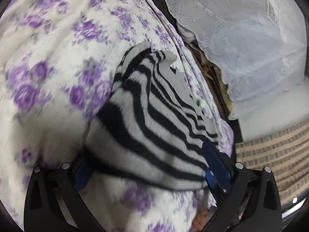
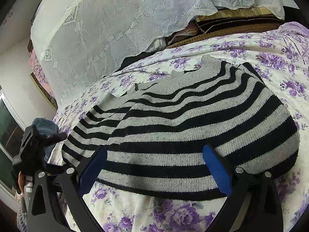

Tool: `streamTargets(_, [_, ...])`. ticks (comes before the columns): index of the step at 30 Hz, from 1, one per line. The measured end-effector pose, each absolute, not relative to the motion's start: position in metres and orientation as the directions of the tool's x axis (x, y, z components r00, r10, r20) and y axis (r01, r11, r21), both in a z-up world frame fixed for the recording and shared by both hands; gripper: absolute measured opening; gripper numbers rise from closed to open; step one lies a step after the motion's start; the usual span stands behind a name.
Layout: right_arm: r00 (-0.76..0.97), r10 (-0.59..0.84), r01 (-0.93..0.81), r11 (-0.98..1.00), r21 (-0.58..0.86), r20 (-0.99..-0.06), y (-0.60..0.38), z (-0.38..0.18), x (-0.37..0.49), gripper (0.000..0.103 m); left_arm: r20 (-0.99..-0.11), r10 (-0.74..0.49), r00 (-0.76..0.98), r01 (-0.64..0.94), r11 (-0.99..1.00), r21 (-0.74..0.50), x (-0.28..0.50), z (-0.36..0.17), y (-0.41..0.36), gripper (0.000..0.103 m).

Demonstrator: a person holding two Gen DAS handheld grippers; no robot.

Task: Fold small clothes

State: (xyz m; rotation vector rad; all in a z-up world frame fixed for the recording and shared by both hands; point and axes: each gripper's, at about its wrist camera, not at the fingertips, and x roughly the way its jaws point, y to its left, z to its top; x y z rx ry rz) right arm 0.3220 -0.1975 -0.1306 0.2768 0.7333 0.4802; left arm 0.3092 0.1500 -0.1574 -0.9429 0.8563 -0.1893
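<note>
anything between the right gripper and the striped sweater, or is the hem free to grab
Nothing visible stands in the way. The right gripper is open with its blue fingers straddling the near hem of the striped sweater, which lies flat on the purple floral bedsheet. No other item lies on or in front of that hem.

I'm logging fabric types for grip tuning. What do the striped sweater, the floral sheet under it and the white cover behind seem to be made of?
Striped sweater: knitted yarn, probably wool or acrylic; visible knit loops, ribbed edge, slightly fuzzy matte surface.
Floral sheet: thin woven cloth, likely cotton; smooth, matte, printed purple roses, soft creases.
White cover: sheer lace-like fabric, perhaps synthetic; embroidered flowers and scalloped edge.
</note>
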Motion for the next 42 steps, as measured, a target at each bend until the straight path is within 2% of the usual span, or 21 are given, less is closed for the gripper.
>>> streamTargets(2, [0.642,0.507,-0.319,0.859,0.401,-0.575,-0.197,-0.131,0.322,0.1,-0.569,-0.482,0.666,-0.195,0.623,-0.757,0.316,-0.153,0.143,0.098])
streamTargets(8, [0.642,0.501,-0.316,0.863,0.395,-0.58,-0.196,-0.131,0.322,0.1,-0.493,-0.56,0.666,-0.119,0.572,-0.811,0.322,-0.153,0.148,0.098])
streamTargets(11, [0.642,0.502,-0.317,0.862,0.395,-0.58,-0.196,-0.132,0.323,0.1,-0.537,-0.524,0.661,-0.133,0.622,-0.772,0.332,-0.161,0.153,0.094])
streamTargets(18, [0.649,0.488,-0.311,0.87,0.381,-0.583,-0.195,-0.129,0.321,0.099,-0.613,-0.414,0.673,-0.108,0.765,-0.635,0.339,-0.154,0.133,0.098])
streamTargets(21, [0.713,0.402,-0.272,0.914,0.302,-0.574,-0.184,-0.115,0.317,0.099,-0.627,-0.419,0.657,-0.096,0.778,-0.621,0.341,-0.153,0.132,0.098])
streamTargets(23, [0.73,0.391,-0.315,0.921,0.231,-0.561,-0.164,-0.101,0.318,0.099,-0.615,-0.435,0.658,-0.091,0.765,-0.638,0.339,-0.155,0.136,0.098])
streamTargets(26, [0.769,0.288,-0.315,0.947,0.053,-0.571,-0.128,-0.09,0.331,0.099,-0.595,-0.459,0.66,-0.077,0.746,-0.661,0.336,-0.156,0.141,0.098])
streamTargets(28, [0.788,0.201,-0.278,0.96,-0.045,-0.581,-0.111,-0.097,0.351,0.099,-0.59,-0.458,0.665,-0.075,0.745,-0.663,0.336,-0.157,0.141,0.098])
streamTargets(30, [0.762,0.127,-0.241,0.966,-0.096,-0.635,-0.105,-0.119,0.371,0.1,-0.592,-0.438,0.676,-0.068,0.763,-0.643,0.336,-0.156,0.137,0.099])
streamTargets(31, [0.663,0.14,-0.252,0.967,-0.044,-0.735,-0.109,-0.138,0.392,0.1,-0.583,-0.427,0.691,-0.065,0.767,-0.639,0.334,-0.157,0.136,0.099])
streamTargets(34, [0.678,0.195,-0.251,0.968,0.026,-0.709,-0.122,-0.133,0.391,0.1,-0.571,-0.404,0.715,-0.071,0.77,-0.634,0.333,-0.156,0.134,0.099])
streamTargets(39, [0.728,0.239,-0.244,0.966,0.082,-0.643,-0.138,-0.117,0.366,0.099,-0.543,-0.453,0.707,-0.052,0.732,-0.679,0.333,-0.156,0.141,0.098])
streamTargets(40, [0.716,0.254,-0.257,0.962,0.093,-0.65,-0.142,-0.116,0.358,0.099,-0.539,-0.459,0.706,-0.049,0.728,-0.684,0.333,-0.156,0.141,0.098])
streamTargets(42, [0.698,0.203,-0.262,0.965,0.019,-0.687,-0.141,-0.123,0.35,0.099,-0.525,-0.479,0.703,-0.037,0.714,-0.7,0.331,-0.155,0.142,0.098])
